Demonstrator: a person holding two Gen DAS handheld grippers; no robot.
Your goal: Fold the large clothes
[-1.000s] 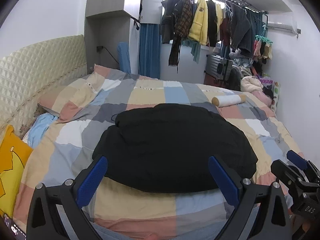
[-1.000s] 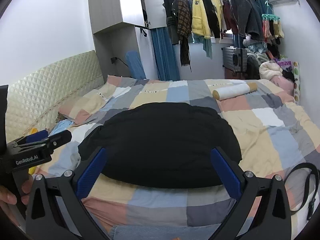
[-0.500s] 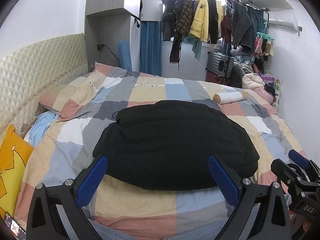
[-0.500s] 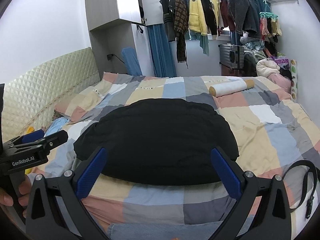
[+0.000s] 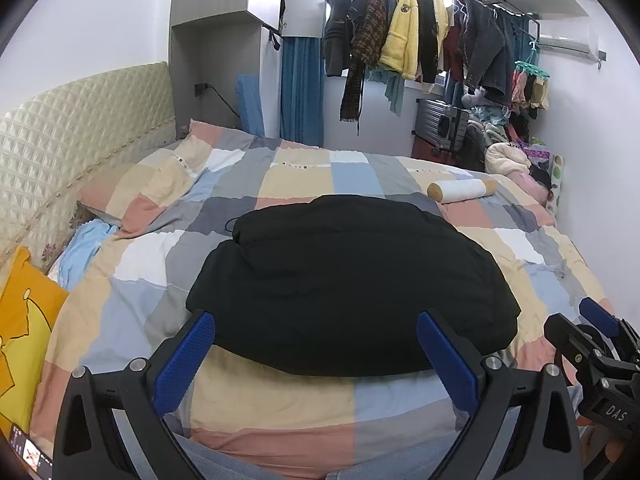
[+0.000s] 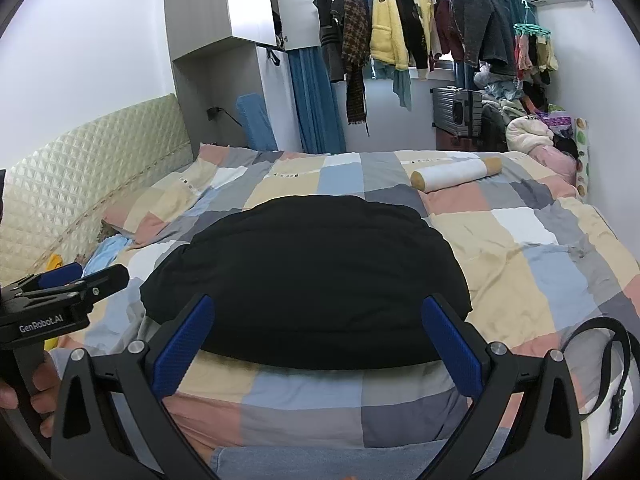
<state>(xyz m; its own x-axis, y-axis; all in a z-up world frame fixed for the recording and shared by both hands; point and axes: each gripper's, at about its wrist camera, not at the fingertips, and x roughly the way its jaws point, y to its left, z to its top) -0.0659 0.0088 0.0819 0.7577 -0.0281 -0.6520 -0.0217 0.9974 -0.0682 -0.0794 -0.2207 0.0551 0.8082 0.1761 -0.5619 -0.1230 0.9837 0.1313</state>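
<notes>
Patchwork-quilted bed (image 5: 280, 408) under folded black coat (image 5: 352, 284), left tool (image 5: 316, 352) and right tool (image 6: 320, 332) both wide, empty.

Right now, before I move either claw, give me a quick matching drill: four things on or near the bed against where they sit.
Things:
1. black coat
2. roll pillow
3. yellow cushion
4. belt

Places:
A. bed's far right part
B. right near corner of the bed
C. middle of the bed
D. left edge, by the headboard

Pairs: 1-C, 2-A, 3-D, 4-B
</notes>
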